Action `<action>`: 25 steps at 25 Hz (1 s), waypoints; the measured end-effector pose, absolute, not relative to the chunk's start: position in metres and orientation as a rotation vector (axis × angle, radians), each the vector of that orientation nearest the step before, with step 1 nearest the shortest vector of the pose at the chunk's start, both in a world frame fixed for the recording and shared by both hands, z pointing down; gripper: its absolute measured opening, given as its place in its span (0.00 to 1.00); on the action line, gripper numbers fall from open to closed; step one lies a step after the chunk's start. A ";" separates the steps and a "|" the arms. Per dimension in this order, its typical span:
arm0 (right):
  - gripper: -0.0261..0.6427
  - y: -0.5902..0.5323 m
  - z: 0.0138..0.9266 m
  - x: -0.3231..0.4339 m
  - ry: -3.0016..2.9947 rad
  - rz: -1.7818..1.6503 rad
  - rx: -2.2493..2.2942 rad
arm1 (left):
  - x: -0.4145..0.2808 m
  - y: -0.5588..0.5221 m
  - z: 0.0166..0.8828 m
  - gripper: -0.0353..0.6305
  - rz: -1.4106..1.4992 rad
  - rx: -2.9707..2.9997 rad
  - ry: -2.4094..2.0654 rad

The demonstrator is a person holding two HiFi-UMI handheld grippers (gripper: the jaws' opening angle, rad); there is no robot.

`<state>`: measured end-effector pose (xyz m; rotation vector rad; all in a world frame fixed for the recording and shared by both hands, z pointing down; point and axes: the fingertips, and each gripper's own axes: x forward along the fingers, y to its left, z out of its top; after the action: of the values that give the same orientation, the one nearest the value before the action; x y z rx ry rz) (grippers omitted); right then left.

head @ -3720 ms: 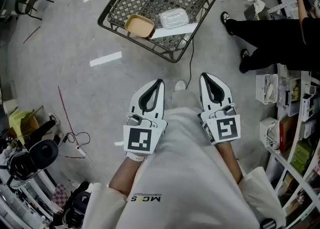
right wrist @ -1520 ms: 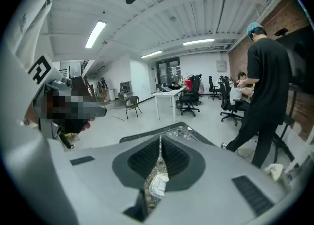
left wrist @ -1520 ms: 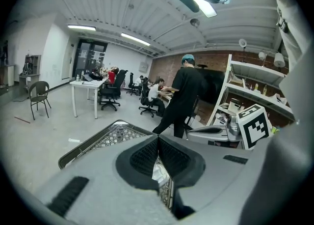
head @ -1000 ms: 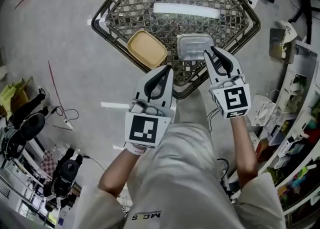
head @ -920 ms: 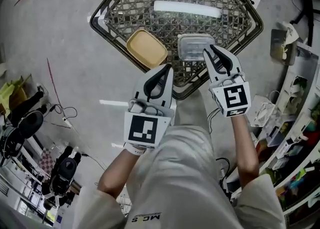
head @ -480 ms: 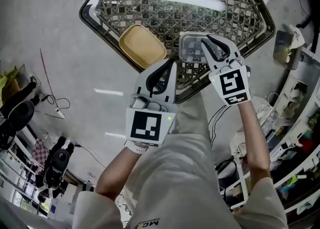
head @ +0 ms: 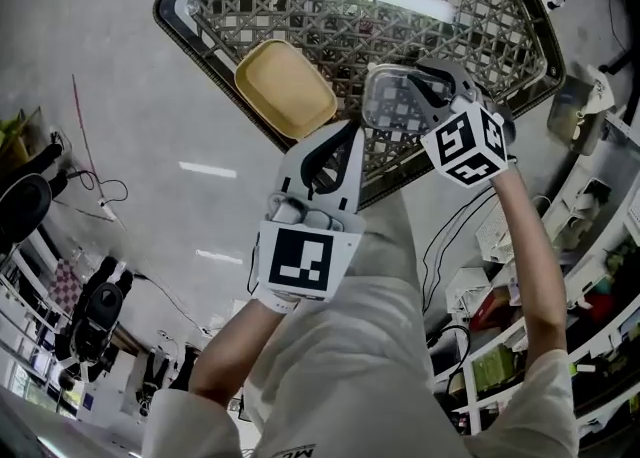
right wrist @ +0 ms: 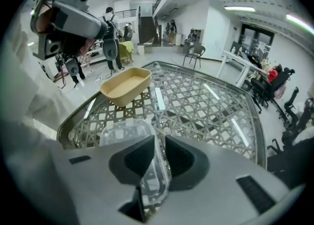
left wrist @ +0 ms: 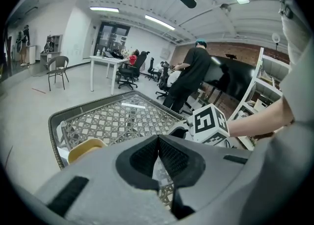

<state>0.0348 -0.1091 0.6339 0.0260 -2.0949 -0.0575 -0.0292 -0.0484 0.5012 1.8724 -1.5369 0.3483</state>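
The right gripper (right wrist: 159, 143) is on the clear plastic container (right wrist: 122, 133). Its jaws are drawn in tight with the container's right-hand wall pinched between them, and a thin slice of clear rim shows in the narrow gap. The container is mouth up at the near edge of the woven table (right wrist: 206, 106), close to the near corner. Whether its base rests on the weave or is just off it, I cannot tell.

Further along the table's left edge sits the tan tub (right wrist: 125, 85), open side up, near the container but apart from it.

Over to the left gripper (left wrist: 158, 138): jaws pressed together, nothing between them. It hangs over the table's near edge, on the near side of the tan tub, touching neither tub nor container. In the head view it is left of the right gripper and lower in the picture. The right gripper's marker cube faces the left gripper's camera.

Around the action, grey floor (head: 120, 76) lies beside the table. A person in black (left wrist: 194, 79) stands beyond its far edge, and a white desk (left wrist: 105, 62) with office chairs is further back. Shelves (head: 600, 286) packed with coloured goods run down the person's right side.
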 end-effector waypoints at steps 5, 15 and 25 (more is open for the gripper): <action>0.15 -0.108 0.651 0.039 -2.038 -0.129 -0.116 | -0.031 -0.044 0.504 0.09 0.348 1.859 -1.541; 0.11 -0.098 0.674 0.042 -1.939 -0.177 -0.331 | -0.035 -0.039 0.503 0.09 0.346 1.837 -1.562; 0.09 -0.097 0.675 0.042 -1.941 -0.196 -0.372 | -0.029 -0.040 0.502 0.09 0.352 1.857 -1.552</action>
<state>0.0424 -0.0970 0.6750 -0.3724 -1.9410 -0.1964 -0.0287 -0.0399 0.5023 1.8570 -1.5522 0.3519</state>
